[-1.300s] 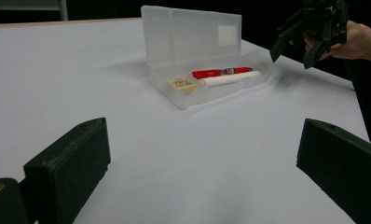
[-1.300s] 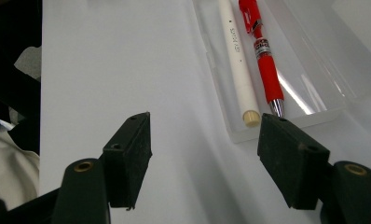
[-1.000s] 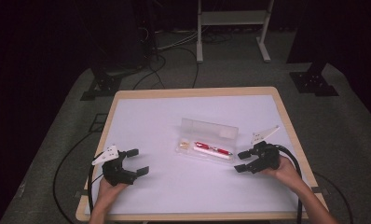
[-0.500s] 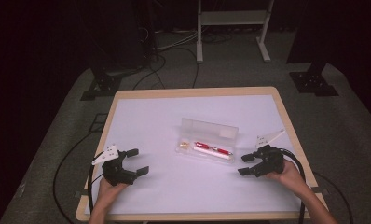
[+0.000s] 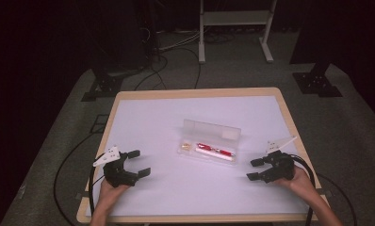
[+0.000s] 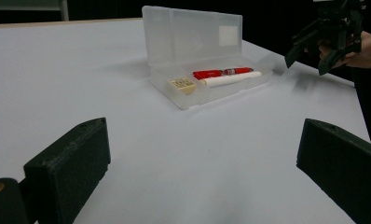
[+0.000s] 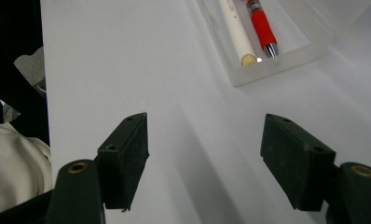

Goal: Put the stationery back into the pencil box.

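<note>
Nearest, the left tongs [image 5: 137, 163] and right tongs [image 5: 254, 169] rest wide and empty on the white tabletop [image 5: 152, 122], well apart from each other. Between them and a little farther off lies the clear, frosted plastic pencil case [image 5: 209, 142], lid tipped up at the back, holding a red pen [image 6: 221, 72], a white stick-shaped pen [image 6: 230, 79] and a small beige eraser [image 6: 182, 85]. It looks light, thin-walled and slippery; probably best pinched at the lid's top edge

Case [image 5: 209, 141] mid-table [image 5: 152, 117], pens [image 5: 216, 150] inside; tools [image 5: 136, 162] [image 5: 255, 169] left and right
</note>
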`<state>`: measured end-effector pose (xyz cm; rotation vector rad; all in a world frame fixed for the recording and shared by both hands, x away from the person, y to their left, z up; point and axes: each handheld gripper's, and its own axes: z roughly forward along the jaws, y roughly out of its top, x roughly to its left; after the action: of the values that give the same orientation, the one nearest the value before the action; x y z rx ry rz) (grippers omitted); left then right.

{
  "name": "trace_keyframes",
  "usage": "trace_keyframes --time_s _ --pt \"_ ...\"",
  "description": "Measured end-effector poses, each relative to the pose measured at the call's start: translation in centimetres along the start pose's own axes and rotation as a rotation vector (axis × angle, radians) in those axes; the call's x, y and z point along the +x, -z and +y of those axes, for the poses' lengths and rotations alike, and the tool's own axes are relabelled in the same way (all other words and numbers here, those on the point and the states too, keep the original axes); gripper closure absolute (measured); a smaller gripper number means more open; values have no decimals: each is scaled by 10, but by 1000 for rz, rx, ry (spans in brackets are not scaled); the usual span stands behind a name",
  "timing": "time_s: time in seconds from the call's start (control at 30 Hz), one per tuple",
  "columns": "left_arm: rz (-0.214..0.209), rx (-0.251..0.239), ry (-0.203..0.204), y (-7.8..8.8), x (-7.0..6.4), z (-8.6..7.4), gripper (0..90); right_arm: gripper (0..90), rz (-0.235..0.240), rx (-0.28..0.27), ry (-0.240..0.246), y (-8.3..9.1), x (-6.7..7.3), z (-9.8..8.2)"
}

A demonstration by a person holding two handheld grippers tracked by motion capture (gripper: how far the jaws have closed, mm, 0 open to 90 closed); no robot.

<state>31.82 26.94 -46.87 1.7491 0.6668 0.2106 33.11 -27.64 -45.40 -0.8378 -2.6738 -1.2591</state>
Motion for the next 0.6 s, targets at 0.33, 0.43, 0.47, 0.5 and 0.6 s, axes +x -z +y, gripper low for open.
trace_keyframes --time_s 0.33,0.43,0.47,0.5,0.6 --pt "0 0 0 0 0 0 22 312 -10 -6 -10 5 1 -9" --pt "0 1 0 0 0 0 22 316 -12 -8 -8 6 1 -12" --pt "-1 1 -1 0 0 0 22 316 -13 -8 -11 6 1 -13" --pt "0 1 -1 0 0 0 22 316 -12 -9 -15 7 1 -14" --pt "0 1 -1 0 0 0 22 315 -13 -8 -18 8 2 -17"
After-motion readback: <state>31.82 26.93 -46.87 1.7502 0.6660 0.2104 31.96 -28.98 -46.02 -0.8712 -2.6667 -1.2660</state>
